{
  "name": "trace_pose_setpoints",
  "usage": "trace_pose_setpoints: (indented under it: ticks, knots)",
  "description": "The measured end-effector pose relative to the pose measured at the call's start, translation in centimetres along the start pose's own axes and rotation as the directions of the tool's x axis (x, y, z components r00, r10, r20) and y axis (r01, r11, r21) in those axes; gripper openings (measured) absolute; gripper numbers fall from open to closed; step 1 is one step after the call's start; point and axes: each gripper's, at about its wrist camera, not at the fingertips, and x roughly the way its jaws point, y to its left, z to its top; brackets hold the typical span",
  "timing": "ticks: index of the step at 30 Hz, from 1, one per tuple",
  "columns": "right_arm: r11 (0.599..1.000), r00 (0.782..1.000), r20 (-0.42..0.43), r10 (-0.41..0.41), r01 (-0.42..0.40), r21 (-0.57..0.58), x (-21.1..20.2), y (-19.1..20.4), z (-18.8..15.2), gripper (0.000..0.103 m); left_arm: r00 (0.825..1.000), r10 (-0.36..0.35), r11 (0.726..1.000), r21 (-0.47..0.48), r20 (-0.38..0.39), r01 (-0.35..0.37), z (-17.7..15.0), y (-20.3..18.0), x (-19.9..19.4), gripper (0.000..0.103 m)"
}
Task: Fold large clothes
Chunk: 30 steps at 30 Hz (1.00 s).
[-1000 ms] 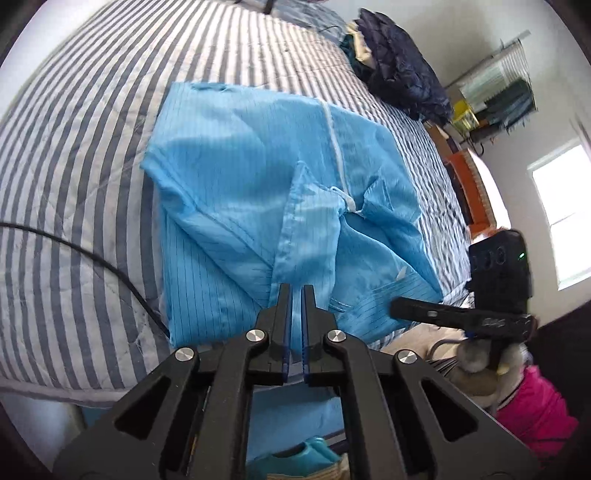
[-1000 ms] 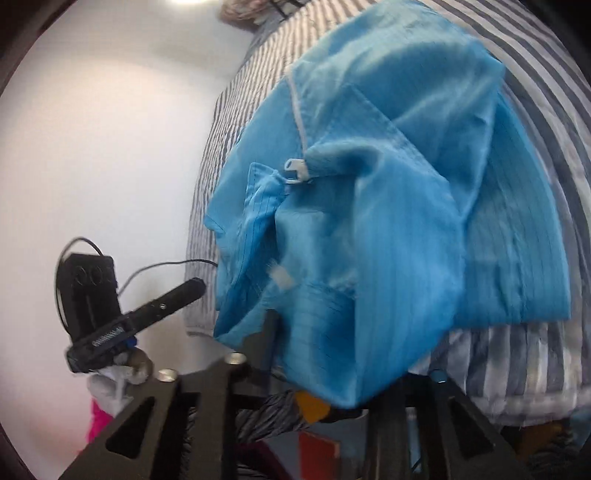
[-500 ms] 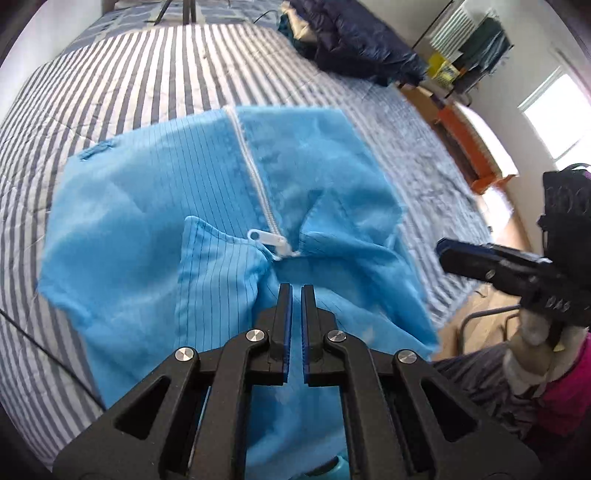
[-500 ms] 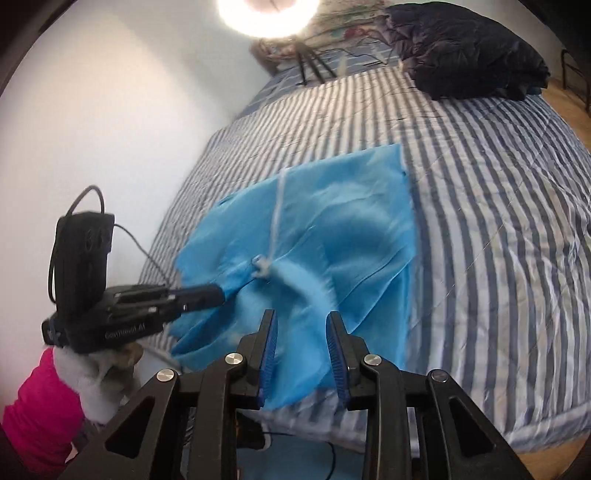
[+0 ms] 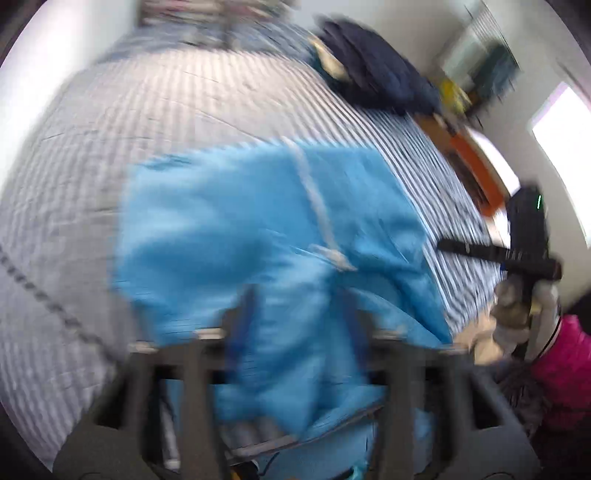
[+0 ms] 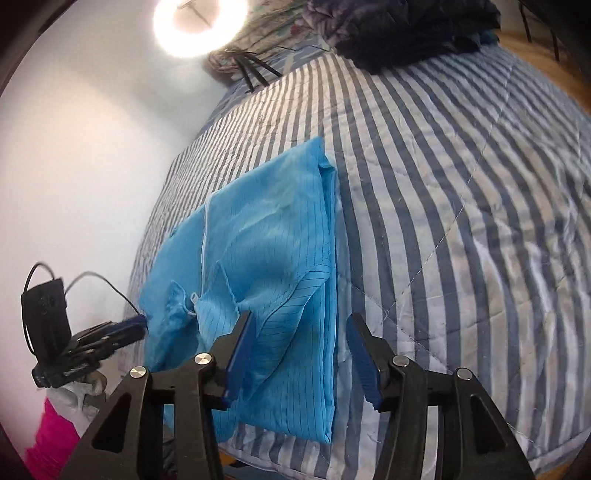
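The right gripper [image 6: 301, 343] has its jaws spread and opening, nothing pinched; the blue garment [image 6: 266, 266] shows between them, lying below on the striped bed [image 6: 461, 184]. The left gripper [image 5: 299, 317], blurred, is also spread and opening above the same garment at lower centre. A white zipper [image 5: 314, 199] runs up its middle. Dark bedding [image 5: 376, 81] sits upper right; a ring light [image 6: 199, 26] glows upper left.

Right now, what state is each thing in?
Blue garment: partly folded on the bed, zipper closed, held by neither tool.
Left tool: jaws opening, empty.
Right tool: jaws opening, empty.
Striped bedspread: spread flat.
Ring light: on.
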Motion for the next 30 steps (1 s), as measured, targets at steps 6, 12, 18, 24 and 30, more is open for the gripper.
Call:
trace_pose_setpoints:
  ticks: [6, 12, 18, 24, 30]
  knots:
    - [0.997, 0.999, 0.010, 0.036, -0.037, 0.069, 2.2, -1.3, 1.3, 0.054, 1.000, 0.023, 0.939, -0.342, 0.003, -0.020, -1.0, 10.1, -0.8, 0.062]
    - [0.996, 0.998, 0.026, 0.050, -0.052, 0.074, 3.7, -1.2, 2.1, 0.049, 0.995, -0.095, 0.871, -0.482, 0.023, 0.094, -1.2, 14.1, 1.9, 0.061]
    - [0.998, 1.000, 0.013, 0.027, -0.027, 0.053, 3.8, 0.5, 2.2, 0.004, 1.000, -0.022, 0.942, -0.335, 0.012, 0.025, 0.1, 10.1, 2.8, 0.000]
    - [0.994, 0.995, -0.027, -0.092, 0.091, -0.059, 5.4, 1.7, 1.8, 0.001, 0.997, 0.055, 0.954, -0.292, -0.047, -0.067, -1.0, 10.0, 4.6, 0.003]
    - [0.984, 0.992, 0.016, -0.127, 0.128, -0.121, 2.6, 2.8, 2.3, 0.028, 0.984, 0.177, 0.959, -0.233, 0.035, -0.164, 0.2, 9.1, 0.5, 0.019]
